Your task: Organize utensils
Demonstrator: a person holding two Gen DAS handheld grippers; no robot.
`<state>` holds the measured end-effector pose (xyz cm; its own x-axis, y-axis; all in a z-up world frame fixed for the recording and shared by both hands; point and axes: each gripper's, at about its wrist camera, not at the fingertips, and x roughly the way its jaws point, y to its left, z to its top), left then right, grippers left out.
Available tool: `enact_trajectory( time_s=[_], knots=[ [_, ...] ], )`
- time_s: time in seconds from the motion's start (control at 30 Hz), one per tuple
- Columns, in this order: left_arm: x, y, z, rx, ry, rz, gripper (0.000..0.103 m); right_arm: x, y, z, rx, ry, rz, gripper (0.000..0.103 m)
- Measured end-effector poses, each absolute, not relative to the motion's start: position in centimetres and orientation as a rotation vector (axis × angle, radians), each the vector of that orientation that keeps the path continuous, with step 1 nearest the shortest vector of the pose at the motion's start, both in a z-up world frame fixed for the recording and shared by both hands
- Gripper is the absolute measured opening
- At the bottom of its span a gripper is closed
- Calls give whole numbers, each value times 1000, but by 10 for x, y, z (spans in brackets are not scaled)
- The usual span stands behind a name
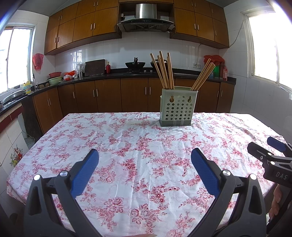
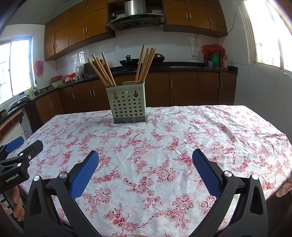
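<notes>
A wood-cabinet kitchen with white tiled walls frames the table (image 1: 54, 145), which is covered by a white cloth printed with pink roses (image 2: 200, 136). Near the far edge of the tabletop stands a pale green perforated utensil holder (image 1: 178, 107) on a darker base, upright, with two keyhole slots facing you. Chopsticks fill it in two bunches: the left bunch (image 1: 163, 70) fans up and leans left from one side of the holder, and the right bunch (image 1: 203, 76) leans toward the right from the other side. Closer to you, your left gripper (image 1: 145, 170) hovers over the near half of the tabletop, its blue-padded fingers spread wide with nothing between them. Your right gripper (image 2: 146, 170) hangs beside it over the near edge, fingers likewise spread wide and holding nothing. Each tool shows at the edge of the other's view. Beyond the table, a black wok (image 2: 129, 62) sits on the dark counter under a steel range hood (image 1: 146, 16), and windows (image 1: 264, 45) glare on both side walls.
</notes>
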<state>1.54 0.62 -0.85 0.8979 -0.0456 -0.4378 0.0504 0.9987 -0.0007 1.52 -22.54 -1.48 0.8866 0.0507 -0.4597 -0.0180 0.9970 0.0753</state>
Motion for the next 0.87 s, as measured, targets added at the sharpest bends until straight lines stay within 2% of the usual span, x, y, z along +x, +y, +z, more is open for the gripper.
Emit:
enact_trajectory(
  time_s=[0.87],
  knots=[
    [15, 4, -12, 8, 464, -59, 99, 15, -224, -15, 77, 482, 35, 101]
  ],
)
